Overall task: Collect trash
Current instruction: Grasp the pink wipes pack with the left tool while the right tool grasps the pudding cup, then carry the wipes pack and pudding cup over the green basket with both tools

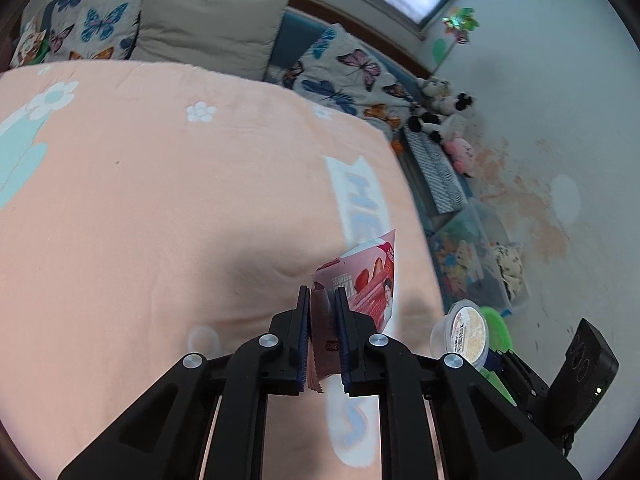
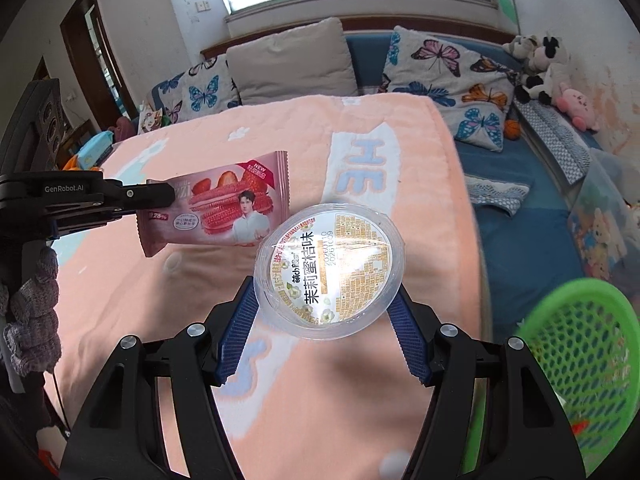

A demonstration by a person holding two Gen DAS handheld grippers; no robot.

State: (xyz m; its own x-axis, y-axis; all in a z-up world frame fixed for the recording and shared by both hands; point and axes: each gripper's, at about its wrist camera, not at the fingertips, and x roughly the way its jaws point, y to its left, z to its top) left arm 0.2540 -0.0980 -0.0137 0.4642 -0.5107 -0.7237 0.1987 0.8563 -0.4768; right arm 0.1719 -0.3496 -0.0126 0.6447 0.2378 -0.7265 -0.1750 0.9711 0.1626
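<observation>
Beside bed (image 2: 400,128), green basket (image 2: 580,364) stands.

Wrapper (image 2: 224,204) left of cup (image 2: 330,270), above bed (image 2: 360,400); basket (image 2: 580,360) right.

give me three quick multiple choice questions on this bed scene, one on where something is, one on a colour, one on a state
1. Where is the mesh basket relative to the bed?
A. on the pillows
B. off the bed's right edge, low in the right wrist view
C. under the window

2. What colour is the snack wrapper?
A. pink-red
B. yellow
C. blue

3. What is the right gripper doing?
A. hanging empty
B. gripping a pillow
C. clamped on the clear lidded cup

Answers:
1 B, the green mesh sits beside the blanket's right edge.
2 A, its printed face is pink with strawberries.
3 C, both blue pads press the cup's sides.
</observation>
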